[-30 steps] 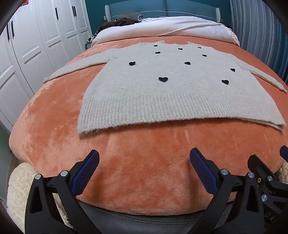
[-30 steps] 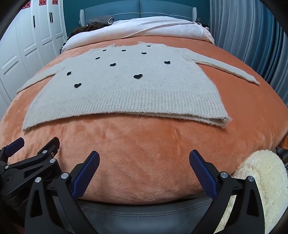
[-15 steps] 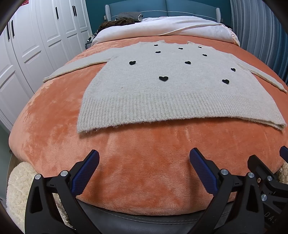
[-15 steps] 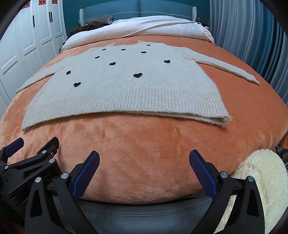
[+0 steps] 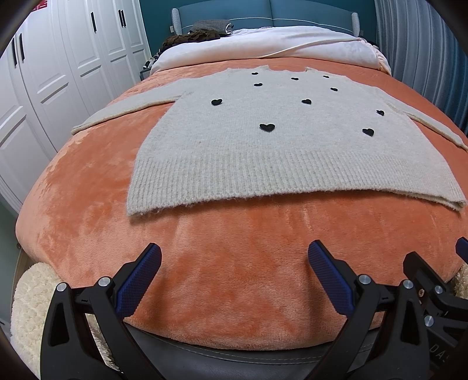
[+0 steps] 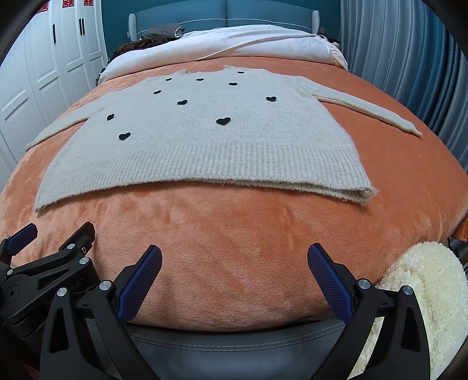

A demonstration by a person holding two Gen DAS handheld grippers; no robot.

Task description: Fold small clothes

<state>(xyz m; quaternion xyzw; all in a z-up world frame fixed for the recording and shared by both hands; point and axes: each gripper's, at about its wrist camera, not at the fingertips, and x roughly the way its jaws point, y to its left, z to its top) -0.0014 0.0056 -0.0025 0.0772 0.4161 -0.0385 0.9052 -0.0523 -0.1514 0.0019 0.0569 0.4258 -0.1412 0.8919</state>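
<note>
Lying flat on the blanket [image 5: 234, 280], sweater [image 5: 278, 152]; both tools empty, spread

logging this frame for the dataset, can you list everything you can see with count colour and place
sweater: one, light grey with small black hearts, spread flat on the blanket, sleeves out to both sides, ribbed hem toward the cameras
blanket: one, orange plush, covering the bed
white bedding: one, white, at the head end beyond the blanket
dark clothes: a small heap, brown and grey, at the headboard, left side
headboard: one, teal, at the far wall
wardrobe doors: several, white, along the left
curtain: one, blue-grey, along the right
fluffy fabric: cream, below the near edge of the bed
left gripper: one, black with blue pads, open, short of the hem
right gripper: one, the same, open, short of the hem
</note>
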